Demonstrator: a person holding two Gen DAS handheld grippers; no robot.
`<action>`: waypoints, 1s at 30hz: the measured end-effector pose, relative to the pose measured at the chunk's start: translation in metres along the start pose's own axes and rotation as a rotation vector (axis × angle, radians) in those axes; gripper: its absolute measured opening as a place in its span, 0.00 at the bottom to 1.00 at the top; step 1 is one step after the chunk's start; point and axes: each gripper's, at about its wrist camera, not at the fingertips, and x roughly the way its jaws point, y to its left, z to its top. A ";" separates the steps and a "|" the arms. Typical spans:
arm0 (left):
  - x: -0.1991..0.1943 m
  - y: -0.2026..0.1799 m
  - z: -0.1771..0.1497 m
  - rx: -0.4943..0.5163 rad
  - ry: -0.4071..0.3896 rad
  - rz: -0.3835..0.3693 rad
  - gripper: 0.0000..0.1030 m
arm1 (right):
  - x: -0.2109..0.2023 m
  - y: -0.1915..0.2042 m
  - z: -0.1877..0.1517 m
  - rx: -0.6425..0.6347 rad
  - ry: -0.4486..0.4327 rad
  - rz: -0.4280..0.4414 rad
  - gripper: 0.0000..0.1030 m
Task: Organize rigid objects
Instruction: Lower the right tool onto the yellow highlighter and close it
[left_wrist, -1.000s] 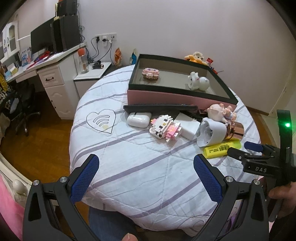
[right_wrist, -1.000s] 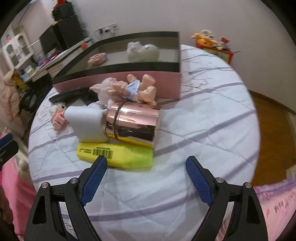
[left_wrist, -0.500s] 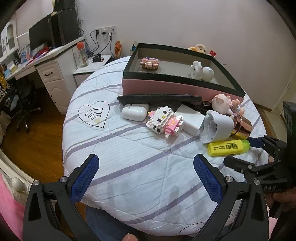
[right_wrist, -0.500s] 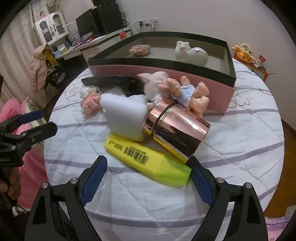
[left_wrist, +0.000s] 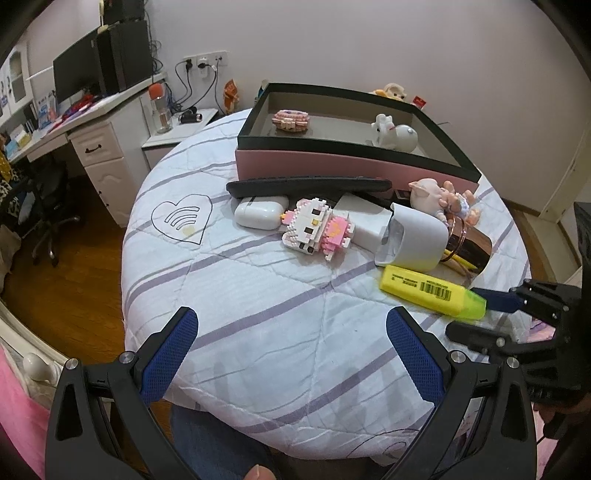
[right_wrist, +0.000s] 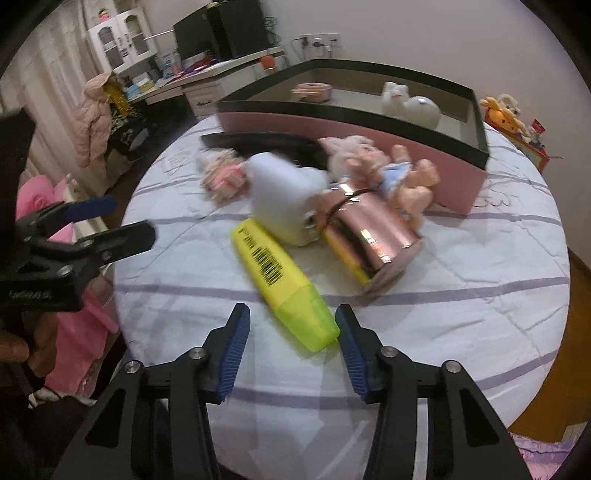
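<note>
The highlighter (right_wrist: 280, 291) is yellow with a black barcode. The cup (right_wrist: 369, 232) is rose-gold; the tablecloth (left_wrist: 258, 314) is white with purple stripes.

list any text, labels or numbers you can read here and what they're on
Yellow highlighter: a barcode and a line of small print, too small to read.
Left gripper body, seen from the right wrist view: embossed lettering, blurred, unreadable.
Table cover: a drawn heart with curved wifi-style bars, no words.
Nothing else legible.

The right tool (right_wrist: 291, 334) has closed in, jaws narrowed around the yellow highlighter's (right_wrist: 280, 291) cap.
</note>
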 end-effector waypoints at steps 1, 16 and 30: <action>0.000 0.000 0.000 0.000 0.000 -0.002 1.00 | 0.000 0.001 0.000 0.000 -0.004 0.001 0.48; -0.002 0.002 -0.003 0.003 -0.003 0.004 1.00 | 0.031 0.022 0.019 -0.025 -0.046 -0.065 0.46; -0.003 0.006 0.000 0.001 -0.013 -0.005 1.00 | 0.002 0.030 0.019 0.051 -0.113 0.029 0.26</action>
